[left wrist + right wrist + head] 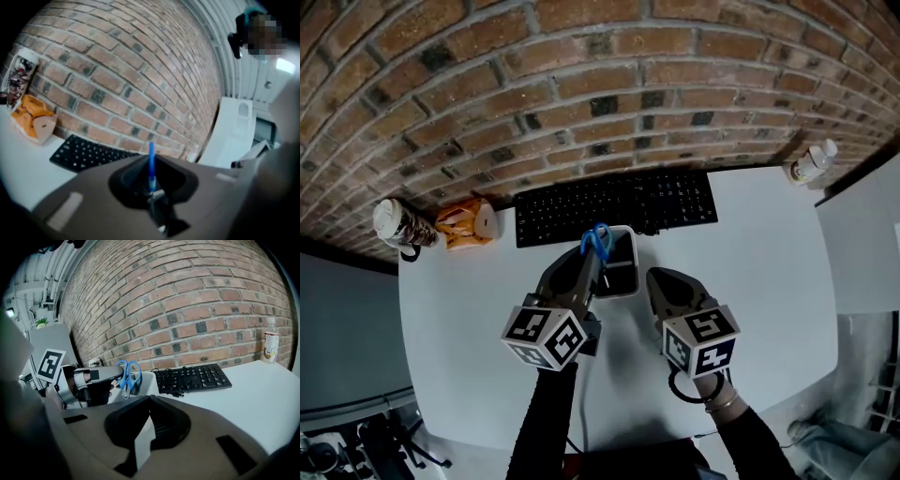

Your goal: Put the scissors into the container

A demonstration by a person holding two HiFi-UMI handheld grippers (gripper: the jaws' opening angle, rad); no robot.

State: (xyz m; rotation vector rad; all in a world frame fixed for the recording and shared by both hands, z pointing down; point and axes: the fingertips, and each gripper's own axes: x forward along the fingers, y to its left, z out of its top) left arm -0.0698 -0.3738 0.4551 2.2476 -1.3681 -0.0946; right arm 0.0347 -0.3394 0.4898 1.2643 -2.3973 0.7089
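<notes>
Over the white container (619, 292) in front of the keyboard (619, 206), the blue scissors (128, 372) are held up by the left gripper (592, 265). They are pinched between its two jaws, with the loops on top and the blades pointing down toward the container. They are not yet let go. The right gripper (149, 399) is kept just beside the container, with its jaws pressed together and nothing in them. Things could go wrong if the scissors are dropped while tilted. The tips could hit the rim, and the scissors could fall out onto the table (769, 272). The container looks light, so it could also be pushed away or tipped over if it is bumped by a jaw.
</notes>
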